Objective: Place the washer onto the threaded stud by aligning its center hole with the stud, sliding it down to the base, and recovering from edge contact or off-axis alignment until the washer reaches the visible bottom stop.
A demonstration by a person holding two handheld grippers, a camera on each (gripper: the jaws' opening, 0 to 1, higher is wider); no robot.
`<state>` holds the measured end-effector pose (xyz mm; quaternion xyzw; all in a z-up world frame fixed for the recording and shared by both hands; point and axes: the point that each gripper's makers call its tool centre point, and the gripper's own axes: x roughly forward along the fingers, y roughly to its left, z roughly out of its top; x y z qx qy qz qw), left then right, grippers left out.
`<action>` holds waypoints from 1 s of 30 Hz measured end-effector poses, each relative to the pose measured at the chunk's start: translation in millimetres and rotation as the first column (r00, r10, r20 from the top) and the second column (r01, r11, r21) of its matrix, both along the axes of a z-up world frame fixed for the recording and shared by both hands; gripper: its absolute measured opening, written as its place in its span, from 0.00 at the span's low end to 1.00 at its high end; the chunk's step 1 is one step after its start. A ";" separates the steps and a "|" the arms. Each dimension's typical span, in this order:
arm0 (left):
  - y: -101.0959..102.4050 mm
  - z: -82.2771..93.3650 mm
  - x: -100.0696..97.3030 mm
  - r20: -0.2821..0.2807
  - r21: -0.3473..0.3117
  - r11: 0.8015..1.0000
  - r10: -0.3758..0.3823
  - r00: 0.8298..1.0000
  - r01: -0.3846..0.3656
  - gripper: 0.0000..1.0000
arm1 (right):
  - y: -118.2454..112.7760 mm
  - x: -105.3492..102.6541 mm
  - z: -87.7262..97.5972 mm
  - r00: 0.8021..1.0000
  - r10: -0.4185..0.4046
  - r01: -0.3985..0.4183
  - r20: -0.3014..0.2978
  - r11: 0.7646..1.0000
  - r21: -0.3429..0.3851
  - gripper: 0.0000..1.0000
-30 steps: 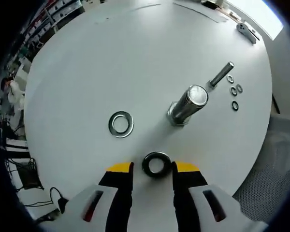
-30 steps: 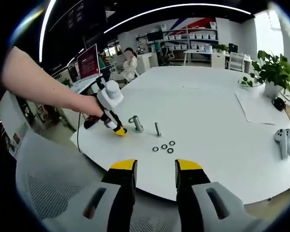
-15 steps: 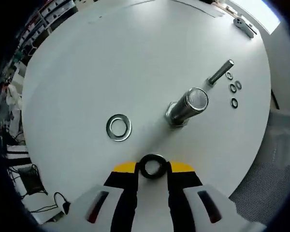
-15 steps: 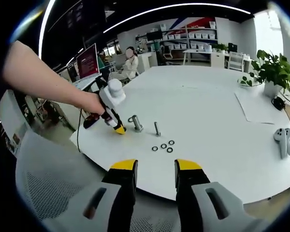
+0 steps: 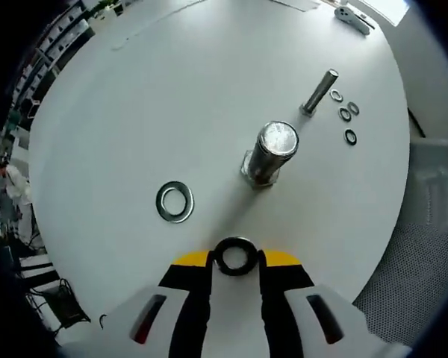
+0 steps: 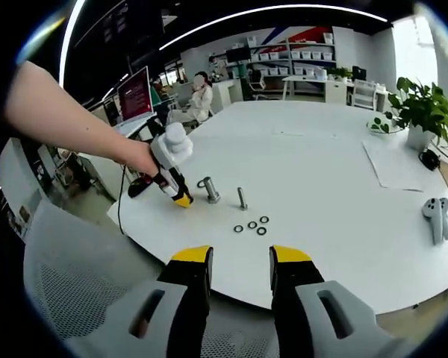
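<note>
Two views, taken in turn. Left gripper view: the left tool (image 5: 236, 259) has its yellow-tipped jaws closed narrow on a dark washer (image 5: 236, 255), gripped at its rim between the tips and held above the white round worktop (image 5: 134, 97). Ahead of the washer stands a thick stud (image 5: 269, 151) with a shiny flat top, rising from a nut-like base on the worktop. To the left of the jaws a silver washer (image 5: 175, 202) lies flat on the worktop, apart from the stud. Beyond the stud stands a thin bolt (image 5: 319, 91), and just beside it lie four small rings (image 5: 344, 114). A pale controller (image 5: 354, 18) rests near the far edge. Right gripper view: the right tool (image 6: 240, 259) has its jaws spread wide and holds nothing, off the near edge of the worktop (image 6: 328, 179) above a mesh chair (image 6: 82, 298). At the left a bare arm (image 6: 67, 123) reaches in and a hand grips the left tool (image 6: 181, 200), whose tip sits just left of the stud (image 6: 211, 190). The bolt (image 6: 242, 198) stands to the stud's right, with the rings (image 6: 255, 224) nearer. A potted plant (image 6: 420, 112) and the controller (image 6: 435, 215) are on the right side.
</note>
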<state>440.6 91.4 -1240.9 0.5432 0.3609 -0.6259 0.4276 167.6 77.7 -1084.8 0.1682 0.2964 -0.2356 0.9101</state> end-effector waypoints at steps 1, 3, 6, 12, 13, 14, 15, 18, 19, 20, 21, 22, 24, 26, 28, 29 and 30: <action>-0.8 0.0 0.5 -0.002 0.000 1.000 -0.002 1.000 0.002 0.23 | -0.7 0.0 0.0 1.000 0.000 0.000 -0.001 1.000 0.000 0.33; 2.3 0.6 -2.1 -0.005 0.006 0.999 -0.045 0.999 0.045 0.24 | -1.0 0.8 -0.9 1.000 0.002 -0.002 -0.001 1.000 0.000 0.33; 0.5 -1.3 -0.3 -0.005 0.006 0.999 -0.052 0.999 0.052 0.25 | -0.1 0.3 -0.7 1.000 0.004 -0.004 -0.004 1.000 -0.001 0.33; 4.8 -0.2 -4.7 -0.007 0.007 0.998 -0.058 0.998 0.058 0.24 | -0.3 0.0 -0.9 1.000 0.006 -0.006 -0.006 1.000 -0.001 0.33; 5.5 0.1 -4.1 0.001 0.009 0.998 -0.059 0.998 0.059 0.22 | -0.6 0.3 -1.2 1.000 0.006 -0.006 -0.006 1.000 -0.001 0.33; 4.4 -0.1 -3.5 0.001 0.008 0.998 -0.067 0.998 0.067 0.21 | -0.7 0.6 -1.3 1.000 0.006 -0.006 -0.006 1.000 0.000 0.33; 4.2 -0.2 -3.1 -0.003 0.007 0.998 -0.058 0.998 0.058 0.21 | -0.9 1.0 -1.8 1.000 0.006 -0.006 -0.006 1.000 -0.001 0.33; 4.1 -0.5 -4.1 -0.011 0.004 0.998 -0.063 0.998 0.063 0.20 | 0.9 0.3 -1.5 1.000 0.008 -0.008 -0.007 1.000 0.001 0.33; 4.2 -0.4 -4.5 -0.011 0.003 0.998 -0.061 0.998 0.061 0.20 | -0.1 -0.2 -1.4 1.000 0.008 -0.008 -0.007 1.000 0.000 0.33; 3.4 -1.0 -3.2 -0.011 0.003 0.998 -0.060 0.998 0.060 0.20 | -0.2 -0.3 -1.4 1.000 0.008 -0.008 -0.007 1.000 -0.001 0.33; 3.1 -1.1 -3.0 -0.008 0.005 0.998 -0.065 0.998 0.065 0.20 | 0.7 0.3 -1.4 1.000 0.008 -0.008 -0.007 1.000 0.000 0.33; 2.8 -1.3 -2.7 -0.007 0.006 0.998 -0.067 0.998 0.067 0.19 | 0.8 0.4 -1.4 1.000 0.008 -0.008 -0.007 1.000 0.000 0.33; 2.3 -1.1 -1.5 -0.007 0.015 0.998 -0.065 0.998 0.065 0.19 | 0.1 0.7 -1.2 1.000 0.009 -0.009 -0.006 1.000 0.000 0.33; 3.2 -0.1 -2.0 -0.006 0.023 0.998 -0.063 0.998 0.063 0.19 | -0.3 0.7 -1.4 1.000 0.009 -0.009 -0.006 1.000 0.001 0.33; 3.3 -0.3 -1.7 -0.001 0.027 0.997 -0.068 0.998 0.068 0.19 | 0.5 1.0 -2.0 1.000 0.011 -0.011 -0.007 1.000 0.001 0.33; 3.6 -0.2 -1.7 0.000 0.027 0.997 -0.070 0.998 0.070 0.19 | 0.7 0.9 -2.0 1.000 0.011 -0.011 -0.007 1.000 0.000 0.33; 3.6 0.0 -2.1 -0.001 0.026 0.997 -0.071 0.997 0.071 0.19 | 0.2 1.0 -2.2 1.000 0.012 -0.012 -0.006 1.000 0.001 0.33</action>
